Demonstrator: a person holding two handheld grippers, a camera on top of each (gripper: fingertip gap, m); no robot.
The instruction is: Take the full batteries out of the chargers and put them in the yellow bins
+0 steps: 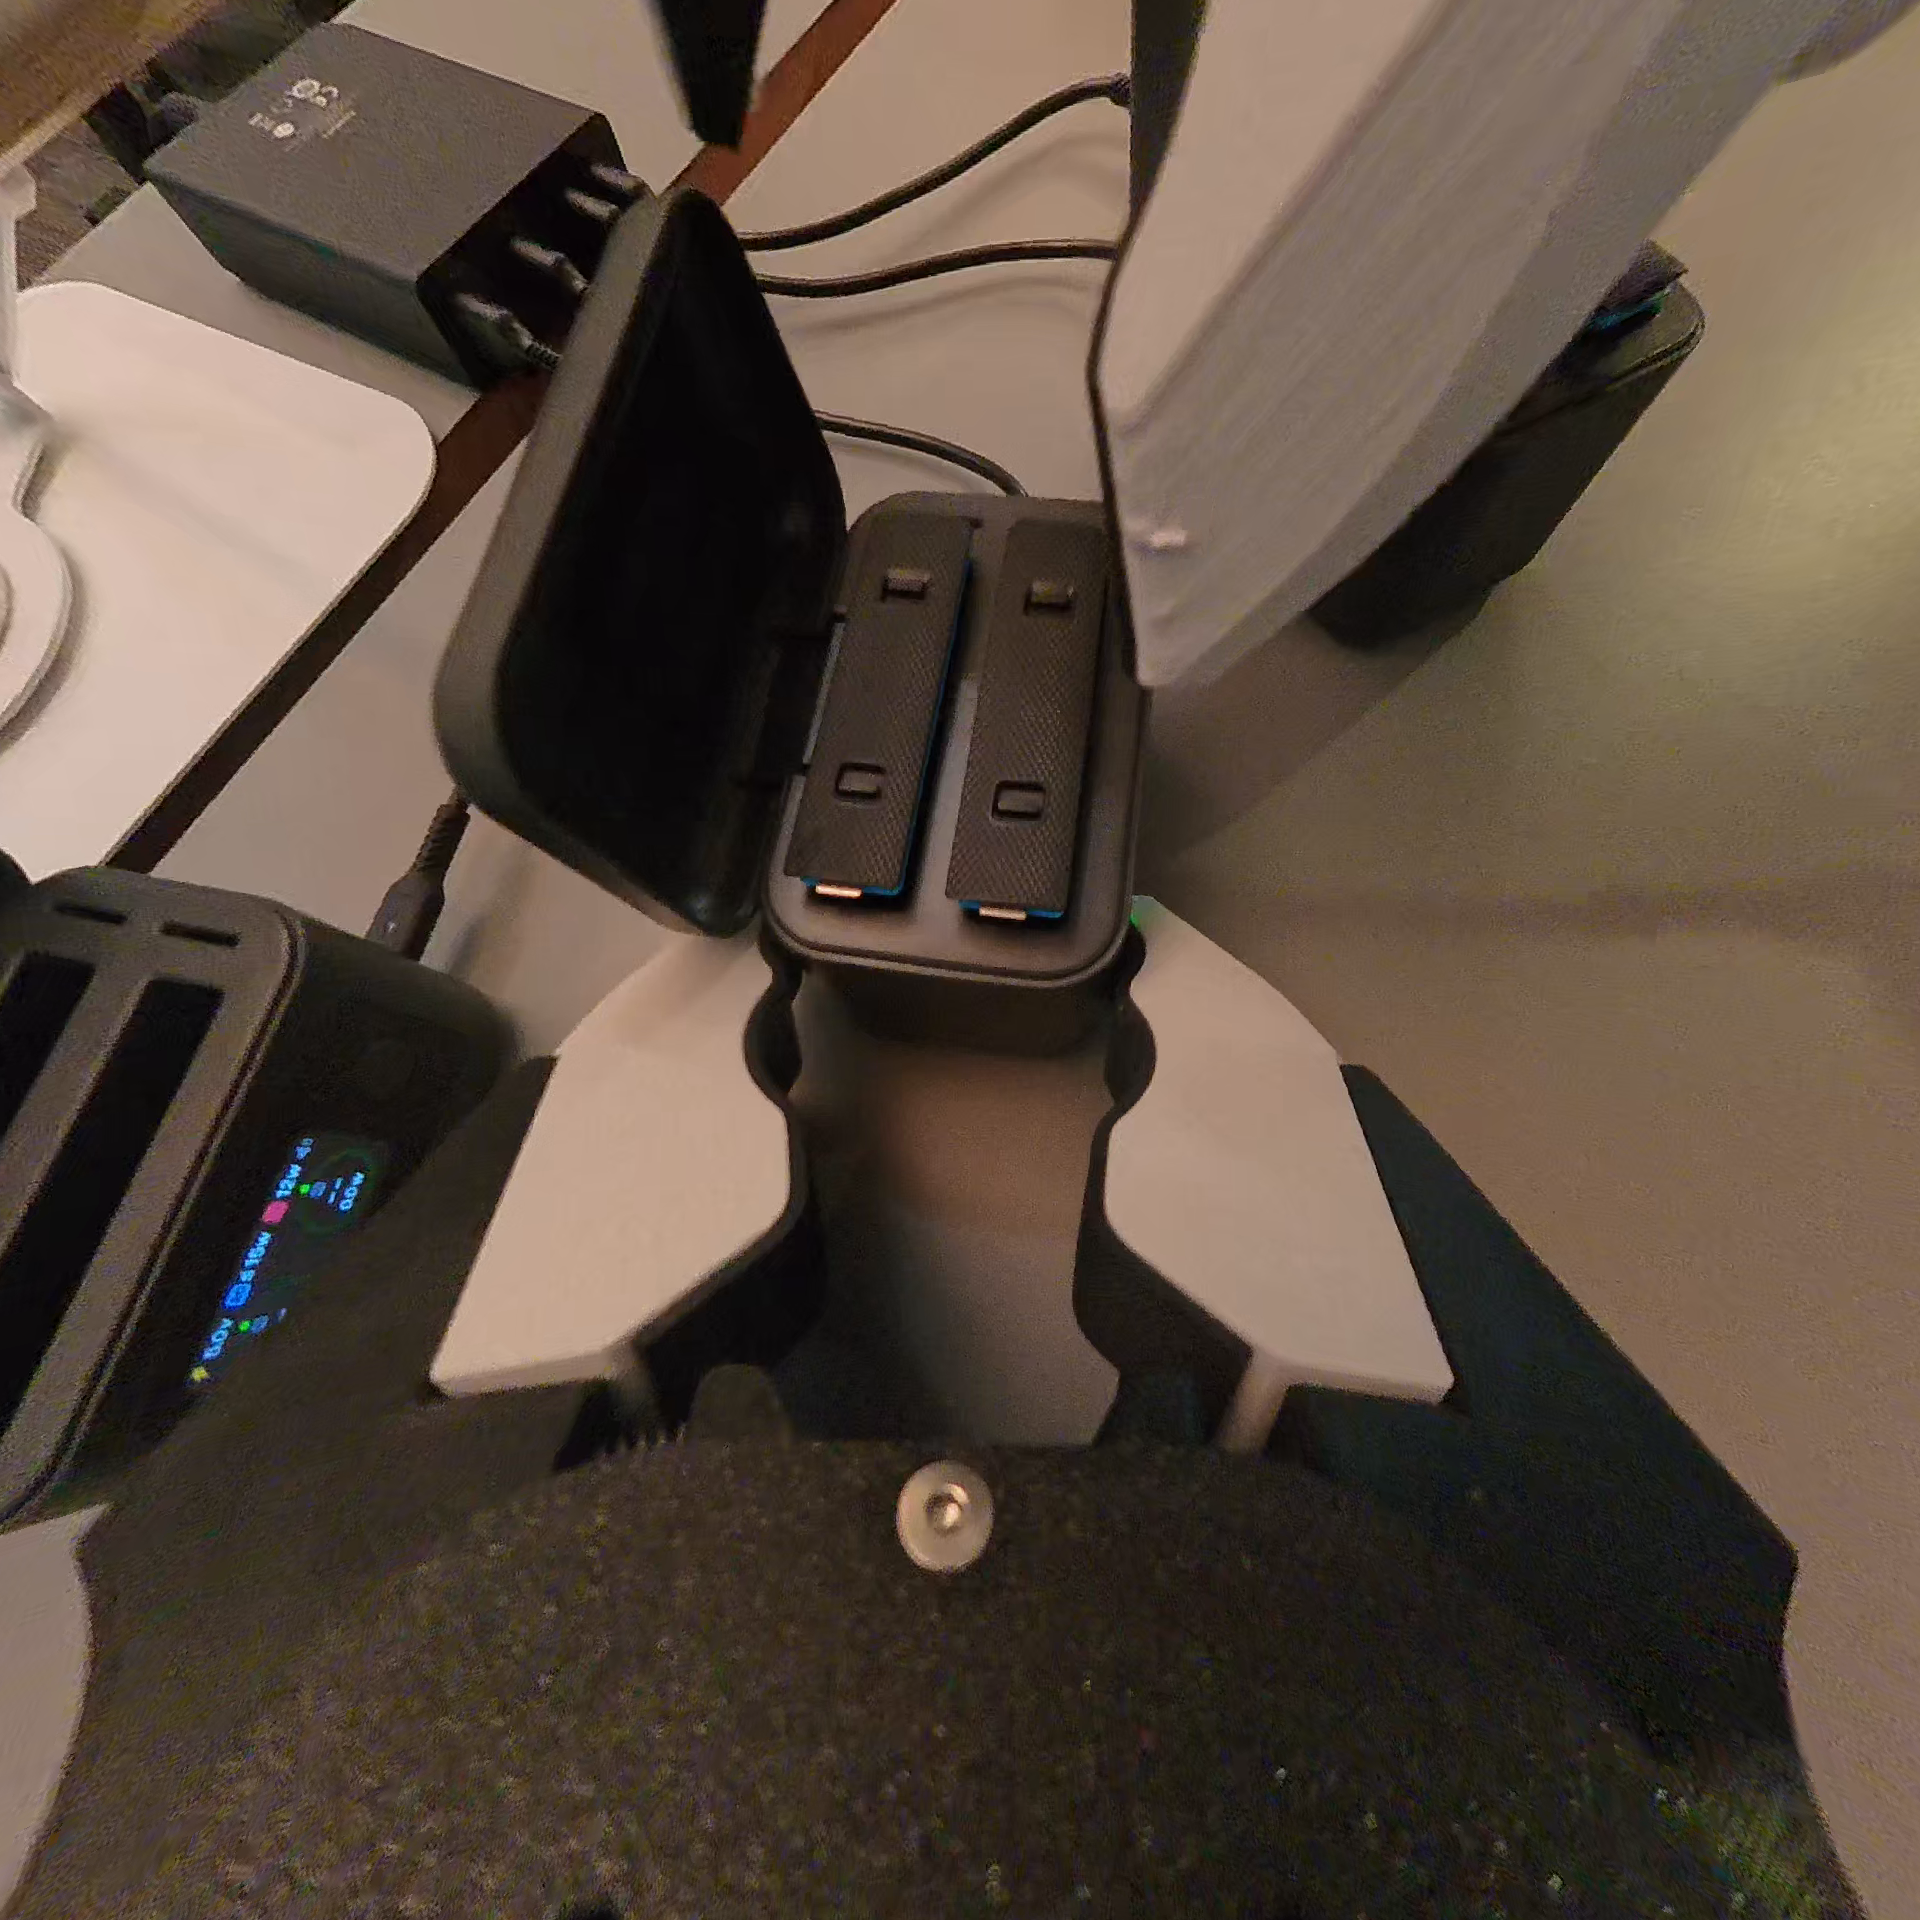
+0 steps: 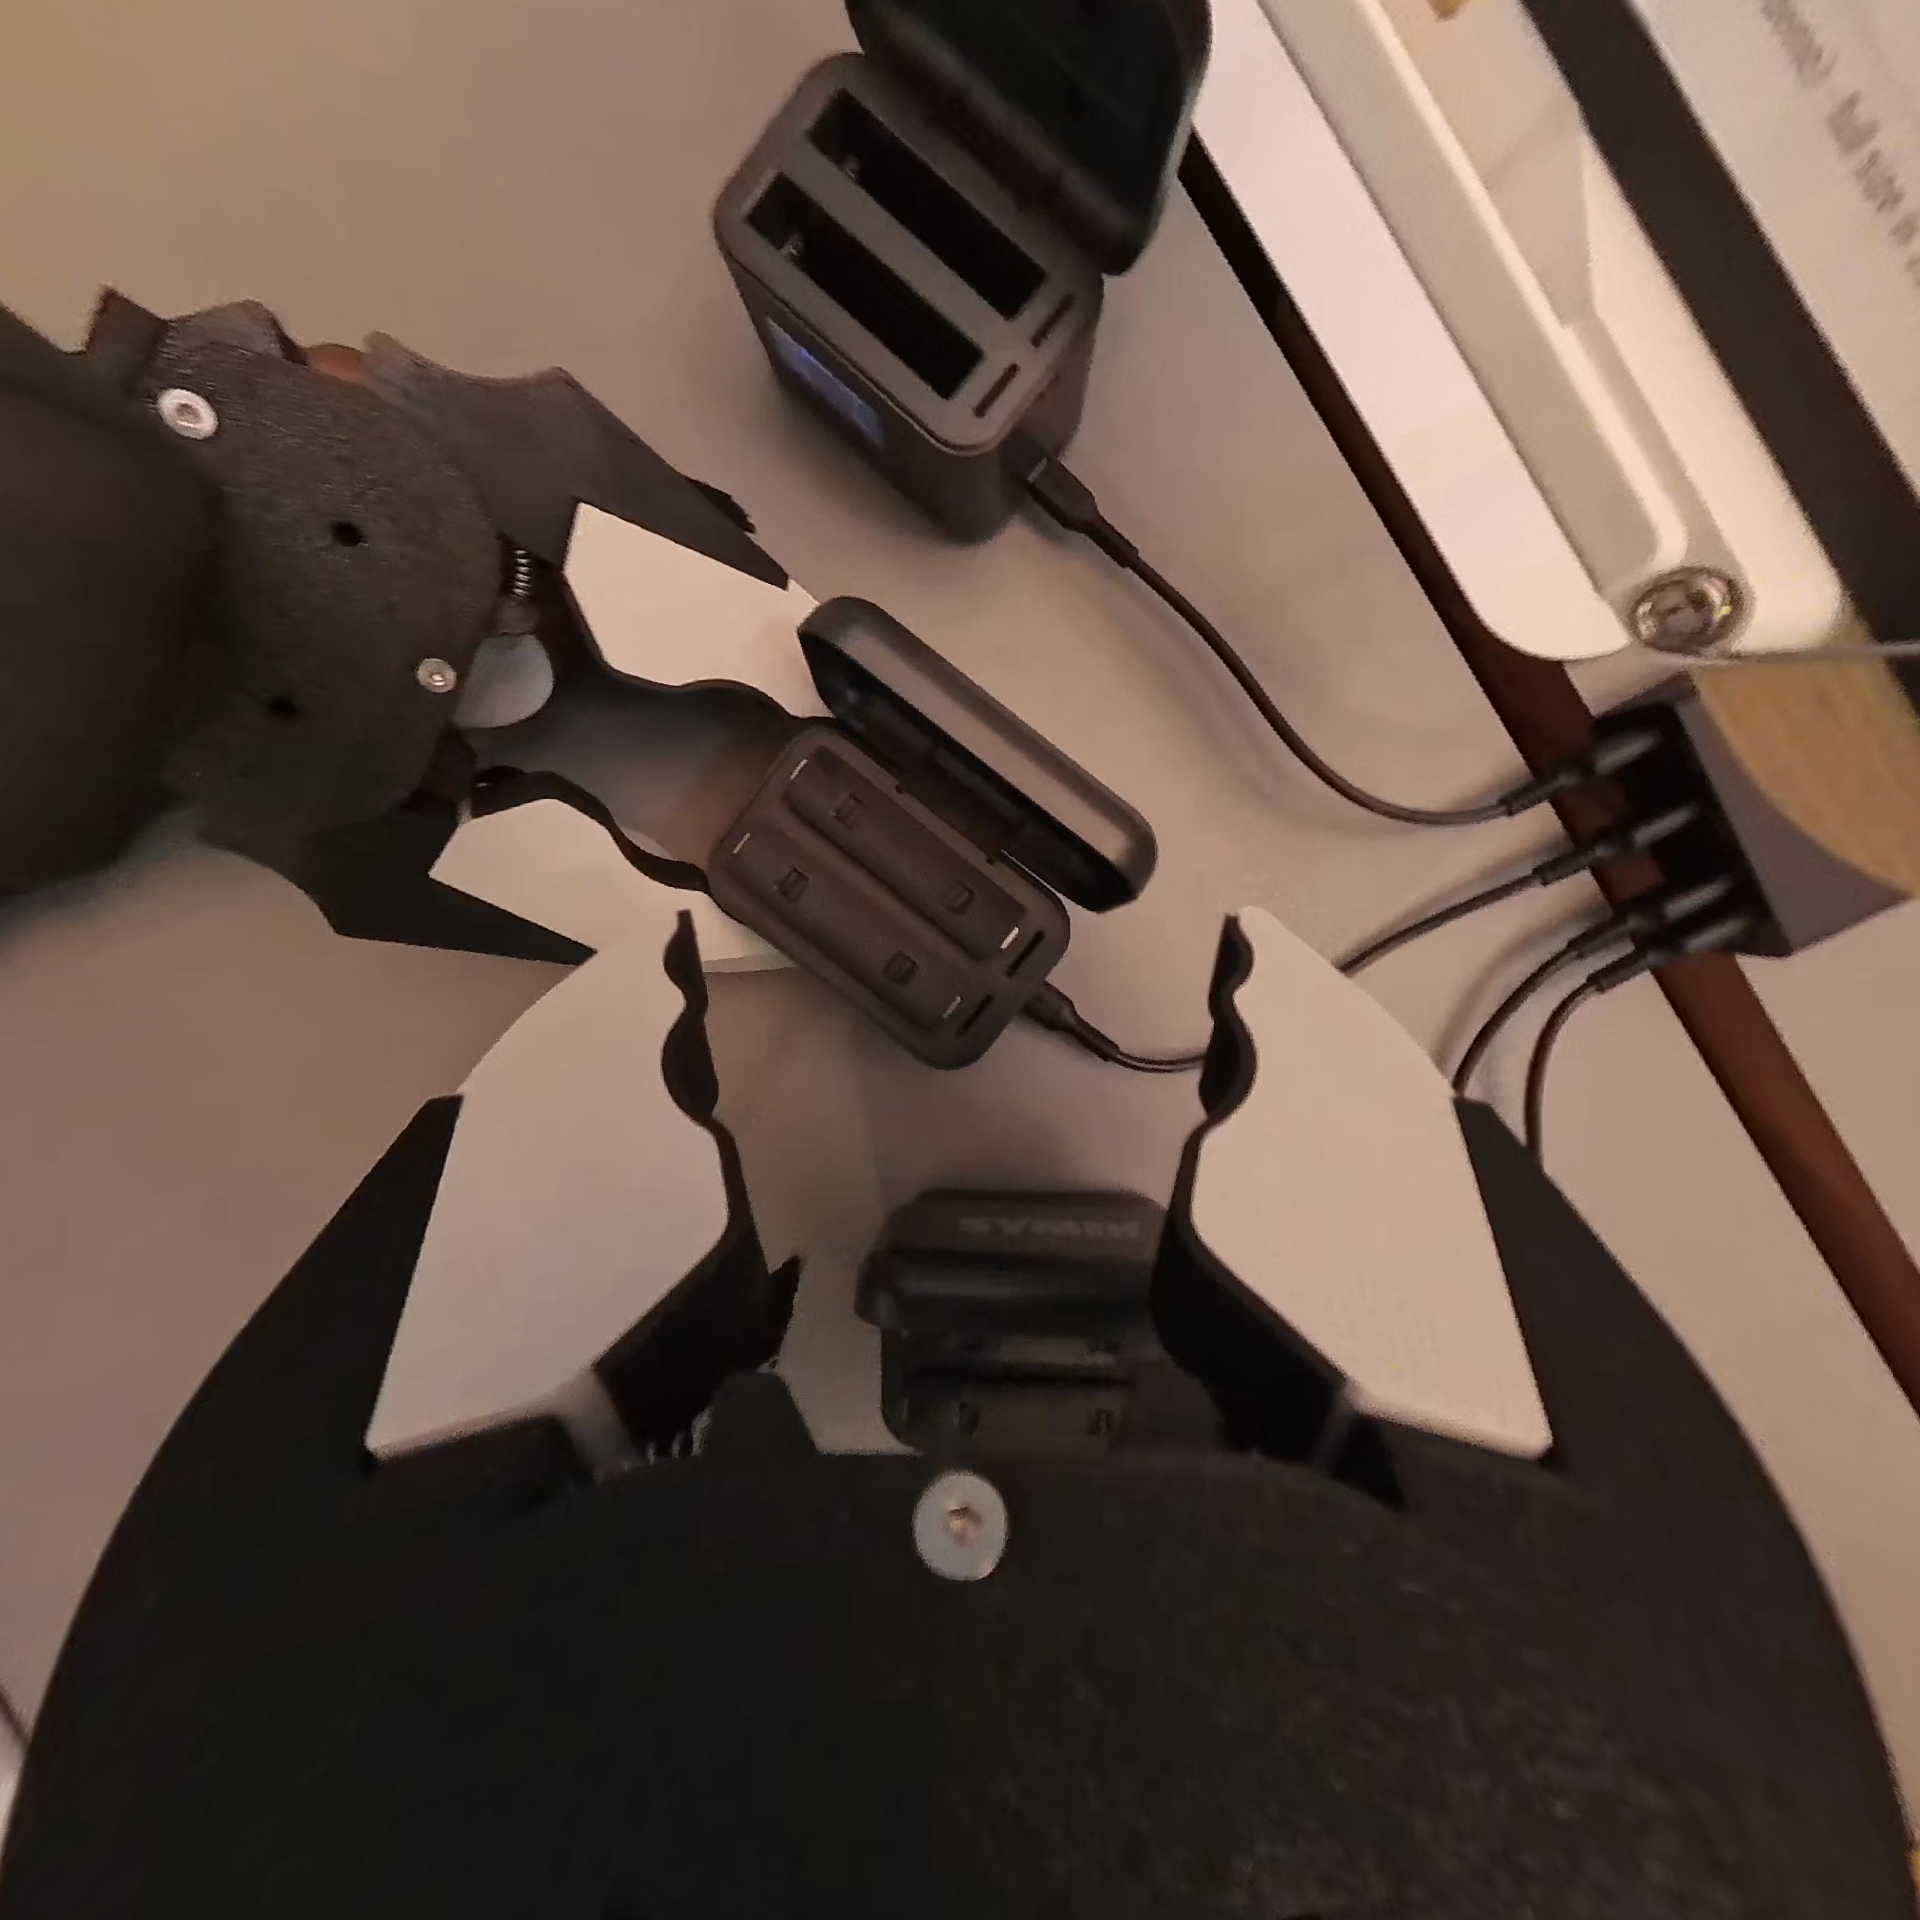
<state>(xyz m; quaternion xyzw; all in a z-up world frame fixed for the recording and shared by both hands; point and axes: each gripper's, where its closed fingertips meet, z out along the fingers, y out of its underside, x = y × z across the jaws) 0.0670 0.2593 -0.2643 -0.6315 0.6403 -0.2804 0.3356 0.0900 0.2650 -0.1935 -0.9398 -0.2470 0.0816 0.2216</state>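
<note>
My left gripper (image 1: pixel 951 997) has its fingers clamped on the near end of the charger (image 1: pixel 956 748), lid flipped up, both batteries (image 1: pixel 883 717) seated inside. My right gripper (image 2: pixel 956 997) hangs just beside that charger, fingers spread wide, nothing between them. Beyond the charger sits an empty charger (image 2: pixel 904 301) on the bench (image 2: pixel 312 156).

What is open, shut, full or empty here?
Middle charger: lid open, two batteries inside, cable plugged in.
Far charger: lid open, both slots empty, screen lit.
Left gripper: closed around the middle charger's base.
Right gripper: open, holding nothing.
Power hub: four cables plugged in.
</note>
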